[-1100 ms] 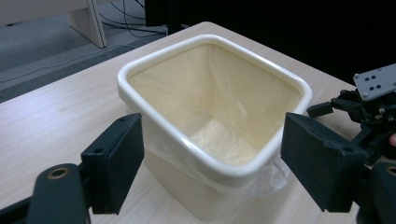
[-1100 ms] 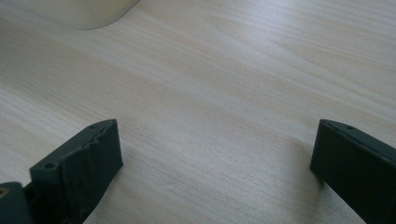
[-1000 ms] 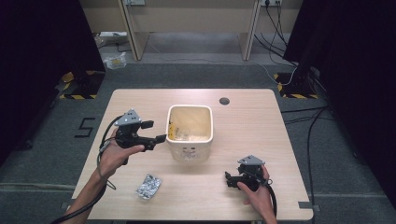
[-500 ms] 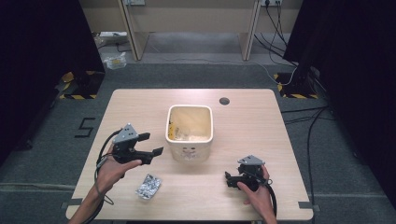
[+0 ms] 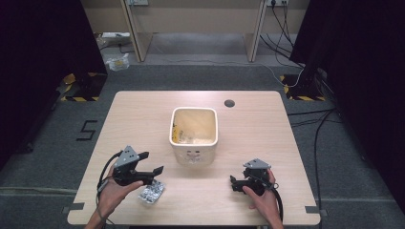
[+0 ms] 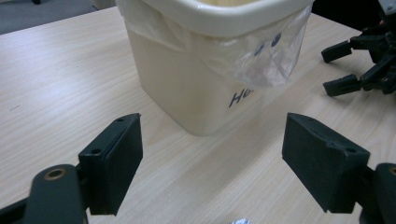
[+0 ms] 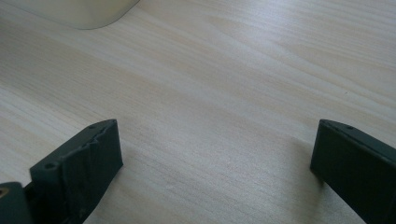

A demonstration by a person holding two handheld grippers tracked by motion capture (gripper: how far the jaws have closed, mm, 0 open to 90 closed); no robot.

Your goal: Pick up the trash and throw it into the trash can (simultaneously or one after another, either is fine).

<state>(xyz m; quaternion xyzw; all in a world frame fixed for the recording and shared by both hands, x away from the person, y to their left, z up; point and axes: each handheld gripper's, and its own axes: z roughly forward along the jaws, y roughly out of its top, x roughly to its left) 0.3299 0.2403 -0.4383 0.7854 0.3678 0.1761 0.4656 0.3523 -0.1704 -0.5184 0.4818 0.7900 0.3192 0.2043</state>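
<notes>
A bin stood at the middle of the bench. Near and left of it the left tool hung just above a crumpled wad, which lay on the bench. The right tool sat near and right of the bin, well apart from it.

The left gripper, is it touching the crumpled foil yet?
Cannot tell. In the high view the left gripper hangs right above the foil and overlaps its near edge. In the left gripper view its jaws stand wide open with nothing between them.
</notes>
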